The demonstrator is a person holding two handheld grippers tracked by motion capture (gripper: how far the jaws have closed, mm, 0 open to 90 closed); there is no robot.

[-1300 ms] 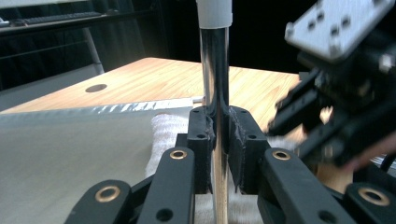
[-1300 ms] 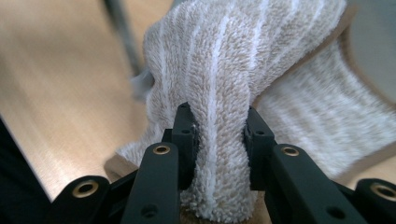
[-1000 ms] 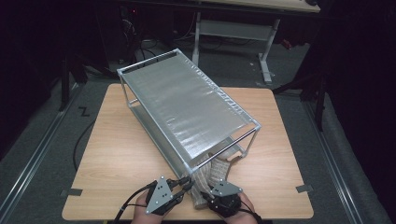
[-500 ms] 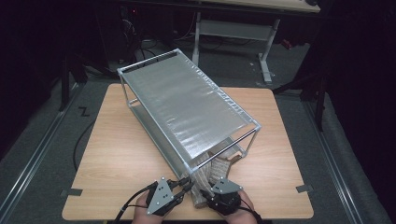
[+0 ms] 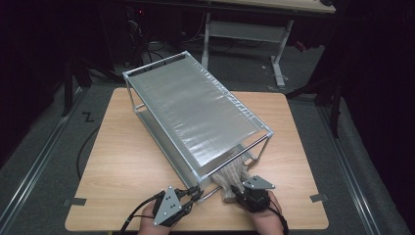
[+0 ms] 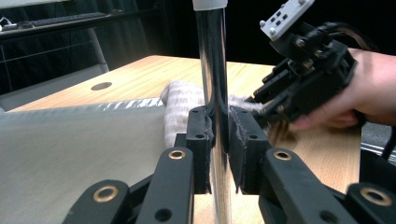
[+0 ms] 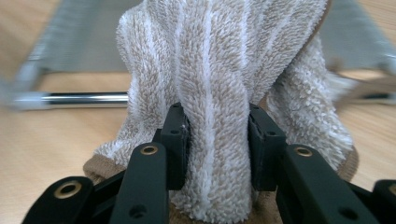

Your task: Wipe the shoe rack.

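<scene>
A silver two-shelf metal rack (image 5: 195,117) stands slantwise on the wooden table (image 5: 122,156). My left gripper (image 6: 218,135) is shut on the chrome corner post (image 6: 212,70) at the rack's near end, also seen from above (image 5: 195,192). A beige striped towel (image 7: 219,70) hangs out of the lower shelf (image 5: 230,175). My right gripper (image 7: 218,140) has a thick fold of it squeezed between its pads. Its jaws have just been opening slightly, with the towel still between them. From above the right gripper (image 5: 240,190) sits at the towel's near end.
The rack's low chrome bar (image 7: 74,99) runs behind the towel. The table's front edge (image 5: 195,229) is close under both hands. A desk frame (image 5: 244,29) stands beyond the table, and cables (image 5: 83,147) trail on the floor at the left.
My right gripper has shifted a little to the right with the towel in it. The left gripper has stayed on the post.
</scene>
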